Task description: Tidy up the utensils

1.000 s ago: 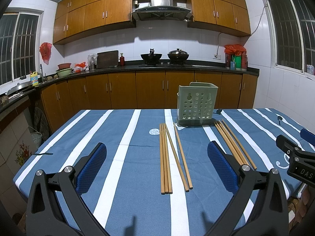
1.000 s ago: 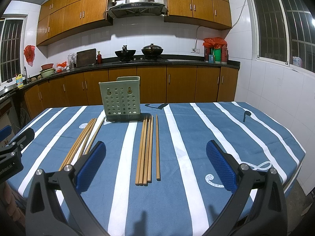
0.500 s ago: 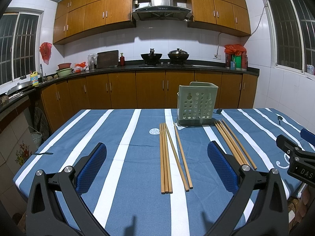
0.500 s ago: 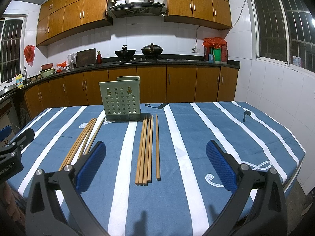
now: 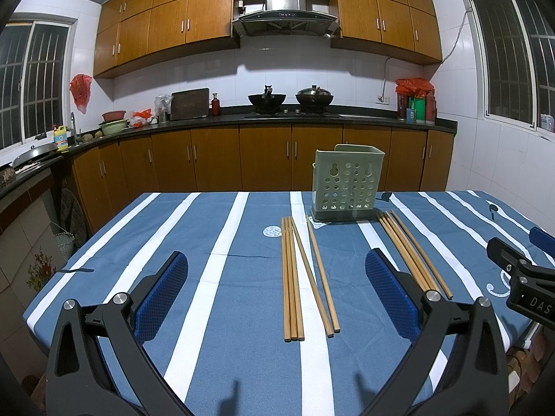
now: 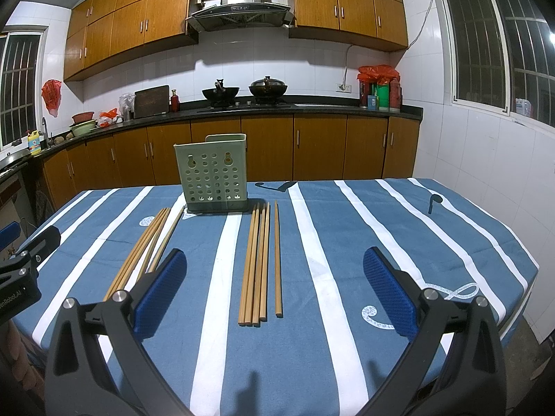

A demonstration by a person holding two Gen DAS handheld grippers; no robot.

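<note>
A pale green perforated utensil holder point(image 5: 348, 183) stands upright at the far middle of the blue striped table point(image 5: 215, 235); it also shows in the right wrist view point(image 6: 215, 174). Two groups of wooden chopsticks lie flat in front of it. The left group point(image 5: 293, 277) lies ahead of my left gripper point(image 5: 276, 294), which is open and empty. The right group point(image 6: 258, 263) lies ahead of my right gripper point(image 6: 274, 293), which is open and empty. Each group also shows in the other view: the right group point(image 5: 411, 253) and the left group point(image 6: 145, 246).
The table edges run near both grippers at the front, left and right. The right gripper's body point(image 5: 520, 277) shows at the right of the left wrist view. Kitchen cabinets point(image 5: 263, 159) and a counter with woks stand beyond the table.
</note>
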